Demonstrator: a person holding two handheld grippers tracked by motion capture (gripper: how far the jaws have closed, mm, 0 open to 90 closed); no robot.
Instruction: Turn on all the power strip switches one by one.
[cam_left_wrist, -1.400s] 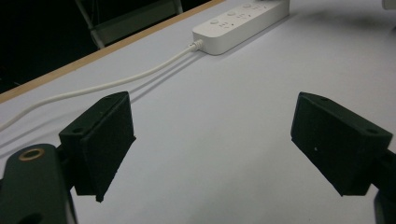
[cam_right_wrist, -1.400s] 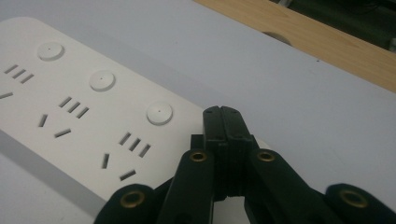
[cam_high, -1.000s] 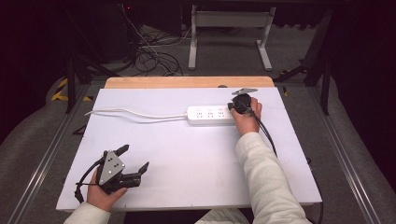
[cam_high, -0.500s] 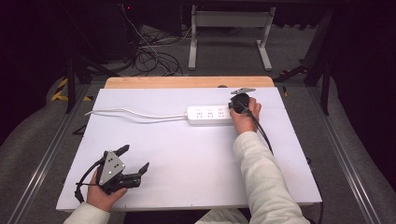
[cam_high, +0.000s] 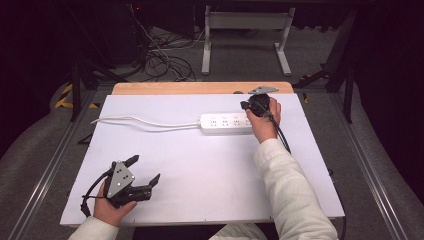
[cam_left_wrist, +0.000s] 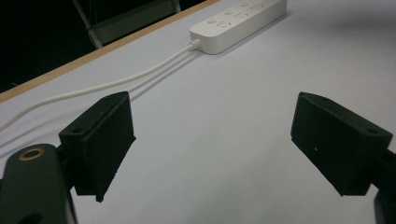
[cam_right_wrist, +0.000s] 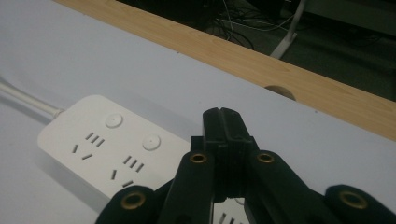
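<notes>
Well, going left to right in the high view: the left gripper (cam_high: 145, 172) sits near the table's front-left corner, held in the left hand (cam_high: 111, 206), resting on or just above the white table top (cam_high: 200, 165); can't tell which. Its jaws stand wide apart w/ nothing between them; the left gripper view shows bare white surface in the gap. Its grey plate (cam_high: 120, 178) faces up, and a black cable (cam_high: 91, 190) loops off its left side.

Next, a white cord (cam_high: 145, 121) runs from the table's left edge across to the power strip (cam_high: 225, 123), which lies flat toward the far side, approx. parallel to the wooden strip (cam_high: 200, 88) along the far edge. In the right gripper view the strip (cam_right_wrist: 107, 149) shows sockets and round buttons (cam_right_wrist: 114, 120) on top.

Then the right gripper (cam_high: 250, 106), held in the right hand (cam_high: 264, 122), is over the strip's right end. Its jaws are pressed together, tips pointing to the far edge, gripping nothing. Whether it touches the strip isn't clear. The white sleeve (cam_high: 290, 190) runs back to the front edge.
</notes>
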